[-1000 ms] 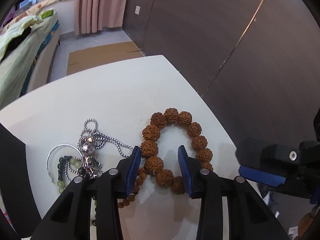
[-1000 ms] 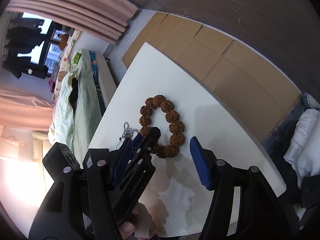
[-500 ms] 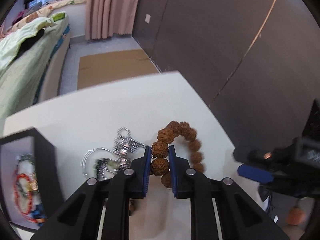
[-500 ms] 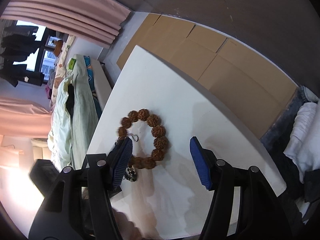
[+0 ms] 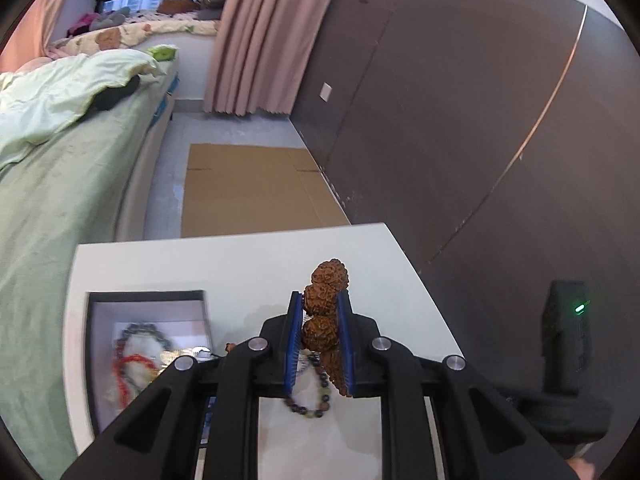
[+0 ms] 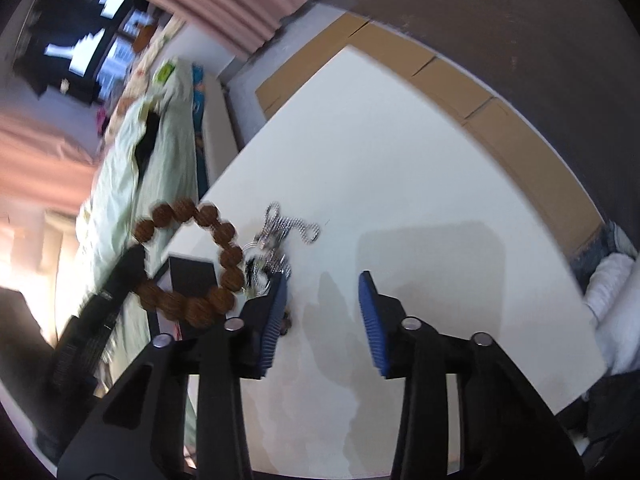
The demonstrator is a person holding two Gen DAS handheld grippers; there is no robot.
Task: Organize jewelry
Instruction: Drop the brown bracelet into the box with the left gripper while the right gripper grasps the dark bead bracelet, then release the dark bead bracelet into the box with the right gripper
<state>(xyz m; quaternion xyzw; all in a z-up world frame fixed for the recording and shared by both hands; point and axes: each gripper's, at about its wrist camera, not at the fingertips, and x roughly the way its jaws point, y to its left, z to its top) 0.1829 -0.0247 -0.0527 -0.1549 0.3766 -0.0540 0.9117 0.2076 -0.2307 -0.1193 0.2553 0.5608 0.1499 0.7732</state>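
Brown, knobbly seed beads make up the bracelet (image 5: 325, 312), and it hangs clear of the white table (image 5: 240, 264) — two of its beads are pinched between the blue pads of the left gripper (image 5: 320, 334), which is clamped on it, while the rest of the loop dangles below and behind the fingers. In the right wrist view the same bracelet (image 6: 188, 264) shows as a full ring held up in the air at the left, in front of the bed and above the table's near-left edge, with the dark body of the left gripper (image 6: 104, 292) reaching in beneath it.

Directly under the held beads, a thinner string of small dark and greenish beads (image 5: 316, 396) lies on the tabletop. To the left of it sits a dark-rimmed open box (image 5: 148, 296) with a pale lining; blurred red and dark jewellery lies inside.

The right gripper (image 6: 324, 312) hovers over bare table — its jaws are closing, with nothing between the blue pads. Just beyond its left pad lies a tangle of silver ball chain (image 6: 286, 226) with a metal pendant and ring, too blurred to sort out further.

Past the table are flattened cardboard (image 5: 248, 192) on the floor, a green-sheeted bed (image 5: 60, 168) and pink curtains (image 5: 264, 36).
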